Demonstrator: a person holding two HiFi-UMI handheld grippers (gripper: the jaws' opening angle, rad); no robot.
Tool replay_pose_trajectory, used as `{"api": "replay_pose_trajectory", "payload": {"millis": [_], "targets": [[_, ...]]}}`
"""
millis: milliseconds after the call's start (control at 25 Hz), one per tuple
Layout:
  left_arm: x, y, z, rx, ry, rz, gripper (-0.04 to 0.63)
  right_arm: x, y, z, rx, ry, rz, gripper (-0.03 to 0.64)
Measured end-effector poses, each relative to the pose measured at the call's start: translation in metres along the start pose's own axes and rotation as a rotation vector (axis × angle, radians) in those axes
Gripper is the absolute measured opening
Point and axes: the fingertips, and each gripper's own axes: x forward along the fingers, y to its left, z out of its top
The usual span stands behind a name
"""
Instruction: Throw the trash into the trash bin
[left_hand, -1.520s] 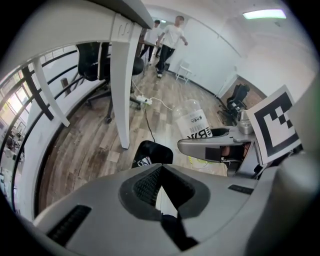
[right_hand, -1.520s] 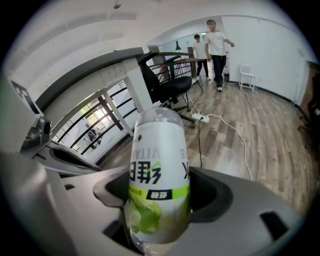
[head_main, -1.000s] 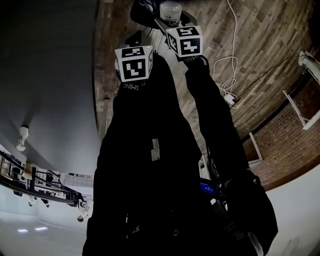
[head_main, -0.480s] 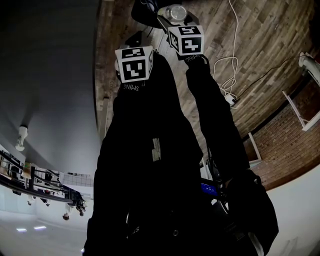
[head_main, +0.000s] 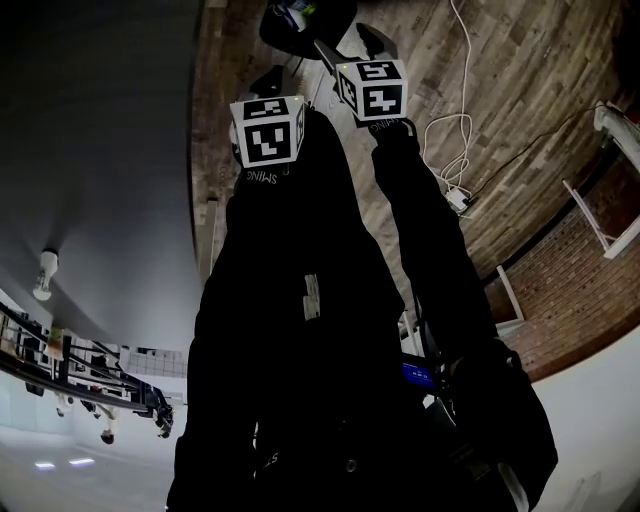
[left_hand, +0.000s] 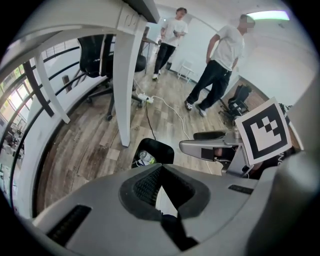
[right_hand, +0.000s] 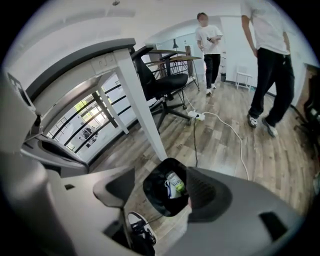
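Observation:
A black trash bin (right_hand: 159, 200) stands on the wood floor beside a white desk leg. A clear bottle with a green label (right_hand: 175, 184) lies inside it. My right gripper (right_hand: 162, 192) hangs straight over the bin's mouth, open, with nothing between its fingers. In the head view the bin (head_main: 290, 25) is at the top edge, with the right gripper (head_main: 350, 42) just beside it. My left gripper (left_hand: 161, 170) is shut and empty, held a little short of the bin (left_hand: 161, 149). The bottle (left_hand: 145, 158) shows there too.
The white desk leg (right_hand: 142, 115) rises just behind the bin. Beyond it are a black office chair (right_hand: 162, 82) and a power strip with a white cable (right_hand: 200, 116). Two people (right_hand: 210, 45) stand further off. A shoe (right_hand: 140, 227) is next to the bin.
A second ago the right gripper held a pale bottle over the bin. Its jaws have opened and the bottle now lies inside the bin. The left gripper stayed put.

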Motion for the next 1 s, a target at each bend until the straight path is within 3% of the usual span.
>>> {"api": "replay_pose_trajectory", "payload": {"millis": [320,480,640,800,1000], "targets": [[-0.029,-0.030,0.021,0.079,-0.030,-0.034,0.000,-0.049,0.015,0.019,-0.011,-0.026,0.009,0.330],[-0.055,-0.044,0.029,0.074,-0.045,-0.050,0.000,-0.084,0.030,0.037,-0.011,-0.048,0.003,0.311],[-0.094,-0.061,0.046,0.070,-0.095,-0.055,0.000,-0.125,0.043,0.065,-0.030,-0.089,-0.022,0.234],[-0.138,-0.076,0.070,0.068,-0.169,-0.058,0.000,-0.169,0.058,0.097,-0.058,-0.149,-0.031,0.203],[-0.198,-0.081,0.090,0.039,-0.252,-0.056,0.000,-0.219,0.083,0.130,-0.099,-0.202,-0.051,0.098]]}}
